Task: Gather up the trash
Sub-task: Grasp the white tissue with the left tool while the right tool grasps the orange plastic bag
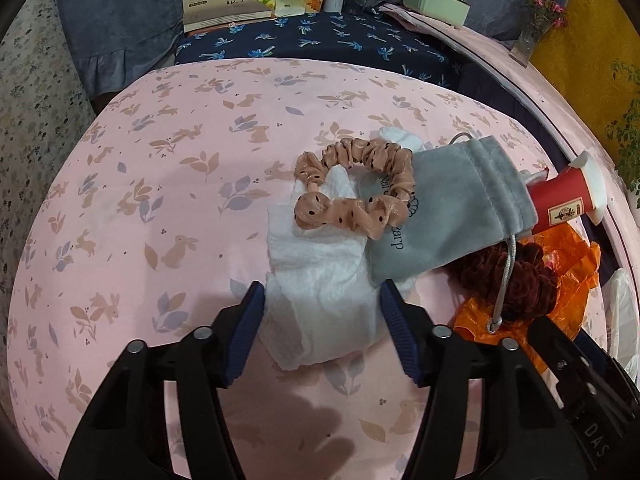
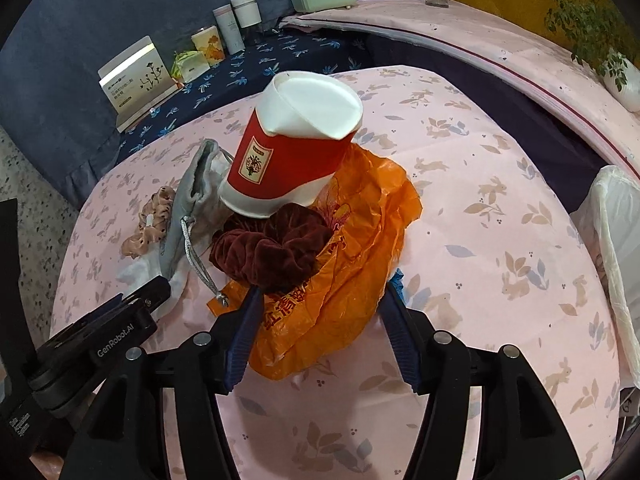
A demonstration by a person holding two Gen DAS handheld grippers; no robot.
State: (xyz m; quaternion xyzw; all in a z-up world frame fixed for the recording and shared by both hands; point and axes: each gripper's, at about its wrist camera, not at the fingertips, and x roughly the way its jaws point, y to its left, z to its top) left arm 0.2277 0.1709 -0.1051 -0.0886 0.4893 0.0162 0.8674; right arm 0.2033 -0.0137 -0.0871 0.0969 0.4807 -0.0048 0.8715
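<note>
The left tool (image 1: 322, 300) was spread wide, its blue pads either side of the near end of a crumpled white tissue (image 1: 316, 276) on the pink rabbit-print tabletop (image 1: 160, 168), gripping nothing; a peach dotted scrunchie (image 1: 352, 188) lay across the tissue's far part and a grey drawstring pouch (image 1: 448, 216) just to its right; the right tool (image 2: 320, 312) was likewise spread, straddling the near edge of a crumpled orange plastic bag (image 2: 352, 280); a dark red velvet scrunchie (image 2: 272, 248) rested on that bag, and a dented red-and-white paper cup (image 2: 296, 148) stood tilted behind it.
</note>
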